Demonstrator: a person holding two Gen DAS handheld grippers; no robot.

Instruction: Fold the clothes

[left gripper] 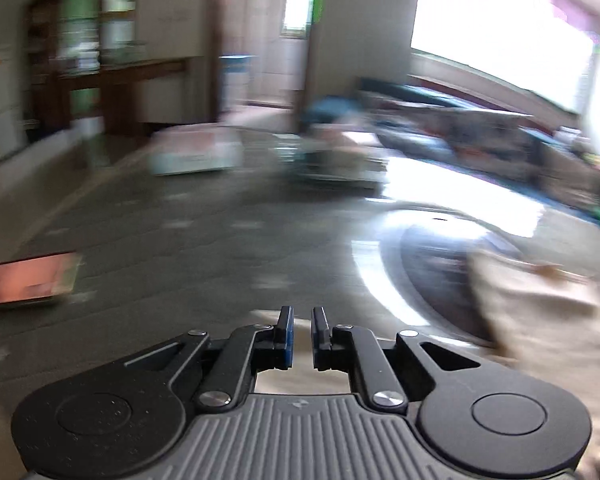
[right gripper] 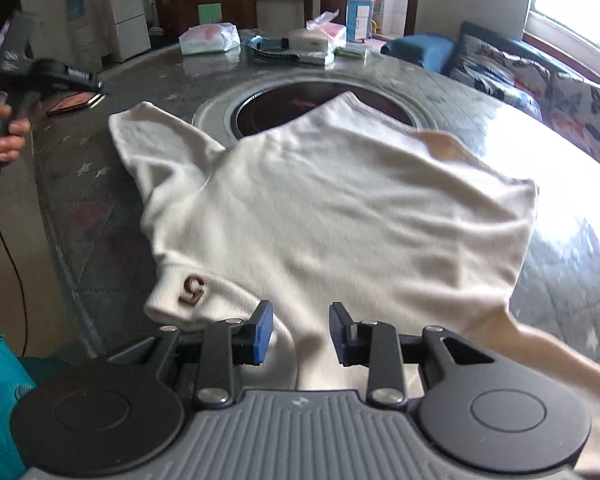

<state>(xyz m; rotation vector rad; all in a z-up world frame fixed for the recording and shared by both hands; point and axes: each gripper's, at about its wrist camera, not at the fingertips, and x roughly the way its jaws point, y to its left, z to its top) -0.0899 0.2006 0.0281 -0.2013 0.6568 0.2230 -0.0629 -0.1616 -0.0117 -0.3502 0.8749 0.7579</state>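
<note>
A cream-white garment (right gripper: 332, 204) with a brown "5" on one cuff lies spread on the round grey table (right gripper: 80, 168), partly over the table's round centre inset. My right gripper (right gripper: 301, 334) is open just above the garment's near edge, holding nothing. My left gripper (left gripper: 302, 334) has its jaws a narrow gap apart with nothing between them; it is above the table left of the garment (left gripper: 540, 320), and its view is blurred. The left gripper also shows at the far left of the right wrist view (right gripper: 82, 78), held in a hand.
A phone (right gripper: 76, 102) lies on the table's left side. Plastic-wrapped packages (right gripper: 208, 38), a white box and a blue carton (right gripper: 360, 12) stand at the far rim. A sofa with patterned cushions (right gripper: 540, 84) is to the right, a fridge and cabinet behind.
</note>
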